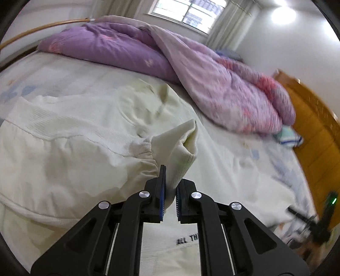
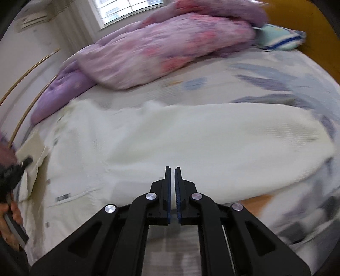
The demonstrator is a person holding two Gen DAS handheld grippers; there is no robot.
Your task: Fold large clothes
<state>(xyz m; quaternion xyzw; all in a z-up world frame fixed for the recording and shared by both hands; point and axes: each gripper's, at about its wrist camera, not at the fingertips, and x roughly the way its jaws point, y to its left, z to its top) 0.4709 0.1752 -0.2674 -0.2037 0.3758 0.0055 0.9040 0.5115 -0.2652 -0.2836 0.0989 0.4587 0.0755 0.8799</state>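
Left wrist view: left tool (image 1: pixel 169 186) clenched on ribbed cuff (image 1: pixel 180 148) of cream sweatshirt (image 1: pixel 63 131), garment spread on bed (image 1: pixel 244 169); purple quilt (image 1: pixel 148 55) behind.

Right wrist view: right tool (image 2: pixel 172 182) fingers nearly together, nothing visibly between; sweatshirt (image 2: pixel 191 138) lies across bed, blurred.

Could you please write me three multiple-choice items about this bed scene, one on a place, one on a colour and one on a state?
1. Where does the quilt lie?
A. At the far side of the bed
B. On the floor
C. Over the sweater

2. What colour is the sweater?
A. Red
B. Cream
C. Black

3. What is the left gripper doing?
A. Hanging open
B. Gripping the quilt
C. Pinching the cuff

Answers: 1 A, it is bunched below the window. 2 B, pale cream knit. 3 C, the cuff sits between its fingers.
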